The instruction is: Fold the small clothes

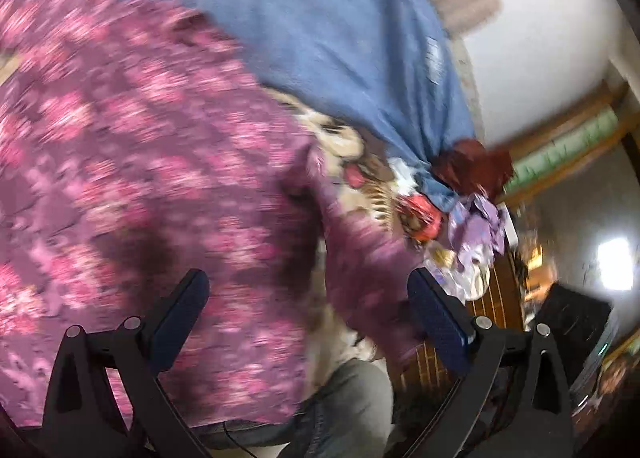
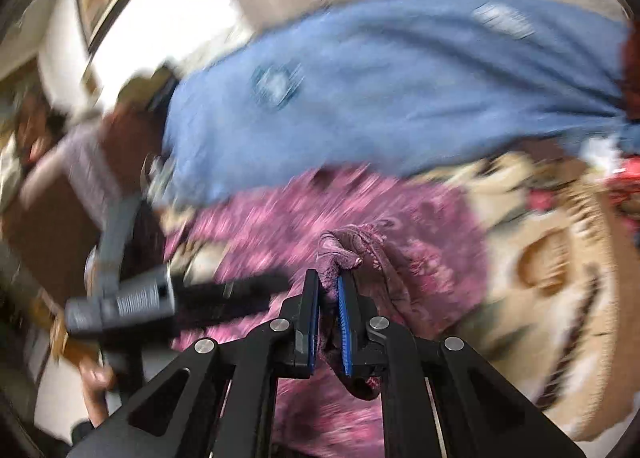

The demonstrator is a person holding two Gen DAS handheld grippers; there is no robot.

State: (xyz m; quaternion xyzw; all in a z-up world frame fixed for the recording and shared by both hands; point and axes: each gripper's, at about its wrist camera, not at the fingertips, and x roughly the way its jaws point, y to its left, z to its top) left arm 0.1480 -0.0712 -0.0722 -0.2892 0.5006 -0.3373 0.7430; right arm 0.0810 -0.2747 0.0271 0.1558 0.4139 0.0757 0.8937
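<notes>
- The right gripper [image 2: 328, 286], low in the middle of the right wrist frame, is pinching a bunched edge of the pink flowered garment [image 2: 360, 226]; its blue-padded fingers [image 2: 344, 322] are drawn nearly together with the cloth squeezed between them.
- The left gripper [image 1: 308, 298], at the bottom of the left wrist frame, is standing wide apart with nothing between its fingers; the pink flowered garment [image 1: 132, 162] is filling the left and middle of that frame behind it.
- A blue cloth [image 1: 320, 30] is lying across the top of the left wrist frame, its edge overlapping the pink garment; in the right wrist frame the blue cloth [image 2: 400, 90] is stretching across the upper half, just above the pink one.
- A beige patterned blanket [image 2: 540, 258] is showing at the right of the right wrist frame, under both cloths.
- The other handheld tool is appearing grey and black at the lower left of the right wrist frame, blurred.
- Both frames are heavily smeared by motion, so fine detail is hard to tell.
</notes>
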